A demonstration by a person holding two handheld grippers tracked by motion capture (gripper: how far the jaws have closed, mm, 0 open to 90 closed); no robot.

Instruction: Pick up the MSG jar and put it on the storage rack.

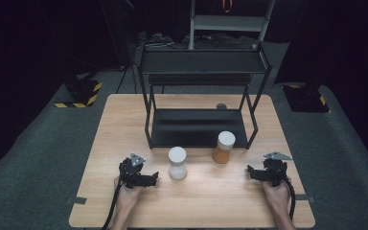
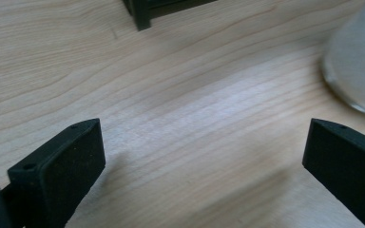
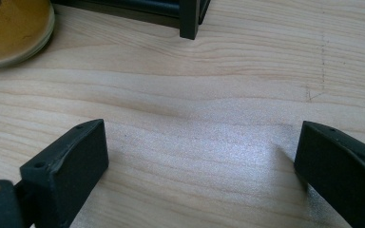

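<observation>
Light falls from above on the surface [image 1: 206, 201], while the room around is very dark. A pale glare lies on the wood. In both gripper views the near edges are soft and blurred.

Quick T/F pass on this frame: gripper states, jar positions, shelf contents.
1. Both the left gripper and the right gripper are open. True.
2. The white jar sits on the rack. False: it stands on the table, in front of the rack.
3. The orange jar has a white lid. True.
4. The left gripper holds the white jar. False: its jaws are empty, the jar beside them.
</observation>
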